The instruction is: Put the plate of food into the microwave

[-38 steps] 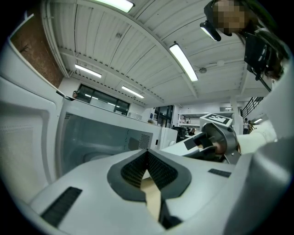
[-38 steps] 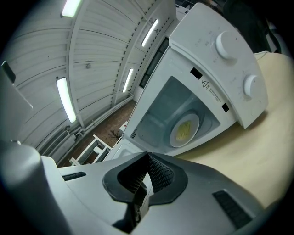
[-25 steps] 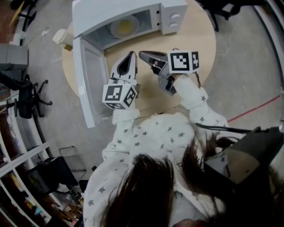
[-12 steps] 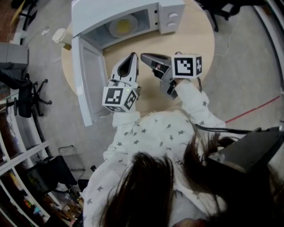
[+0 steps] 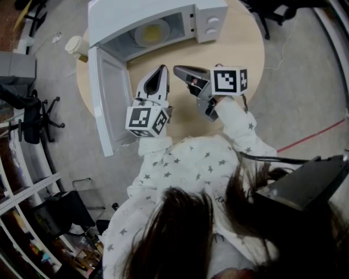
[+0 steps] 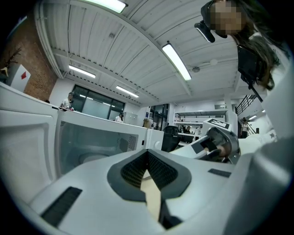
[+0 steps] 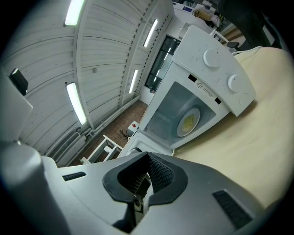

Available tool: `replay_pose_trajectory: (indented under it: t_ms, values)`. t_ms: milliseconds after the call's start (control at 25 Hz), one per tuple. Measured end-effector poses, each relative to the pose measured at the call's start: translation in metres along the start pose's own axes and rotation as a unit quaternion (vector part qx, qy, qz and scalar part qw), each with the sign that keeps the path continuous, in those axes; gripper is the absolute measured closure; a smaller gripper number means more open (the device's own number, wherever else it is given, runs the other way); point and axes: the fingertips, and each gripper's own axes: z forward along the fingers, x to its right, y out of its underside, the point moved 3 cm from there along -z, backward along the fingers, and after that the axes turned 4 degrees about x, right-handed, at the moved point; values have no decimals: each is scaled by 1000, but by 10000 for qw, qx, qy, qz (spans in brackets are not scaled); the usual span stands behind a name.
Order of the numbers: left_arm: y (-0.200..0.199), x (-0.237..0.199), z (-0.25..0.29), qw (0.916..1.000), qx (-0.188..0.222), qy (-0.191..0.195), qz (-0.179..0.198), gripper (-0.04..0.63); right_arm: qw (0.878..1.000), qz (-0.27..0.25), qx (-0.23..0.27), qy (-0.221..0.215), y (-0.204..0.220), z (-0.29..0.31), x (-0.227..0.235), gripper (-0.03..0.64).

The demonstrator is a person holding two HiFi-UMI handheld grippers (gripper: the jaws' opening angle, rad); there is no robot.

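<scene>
The white microwave (image 5: 158, 13) stands at the far side of the round wooden table (image 5: 240, 49), its door (image 5: 106, 98) swung wide open to the left. Inside it a plate with yellow food (image 5: 152, 31) rests on the turntable; the right gripper view shows the plate (image 7: 189, 122) in the cavity too. My left gripper (image 5: 162, 68) hovers over the table in front of the opening, shut and empty. My right gripper (image 5: 175, 68) is close beside it, tip pointing left, also shut with nothing held. Both pairs of pads meet at the tips (image 6: 147, 153) (image 7: 148, 158).
A small pale cup (image 5: 73, 44) sits at the table's left edge behind the door. The microwave's control knobs (image 7: 218, 69) face me on its right side. Office chairs (image 5: 32, 117) and shelving stand on the floor at the left, and a red floor line (image 5: 316, 133) runs at the right.
My right gripper has drifted slightly right and toward me. The left gripper, the door and the plate have barely moved.
</scene>
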Motion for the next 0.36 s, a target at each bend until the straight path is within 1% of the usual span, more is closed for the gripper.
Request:
replay_pose_trajectory:
  t_ms: [360]
  values:
    - [5,-3,4,10000,-47,26,-57,594,10000,56,-18,2,0,3,5,611]
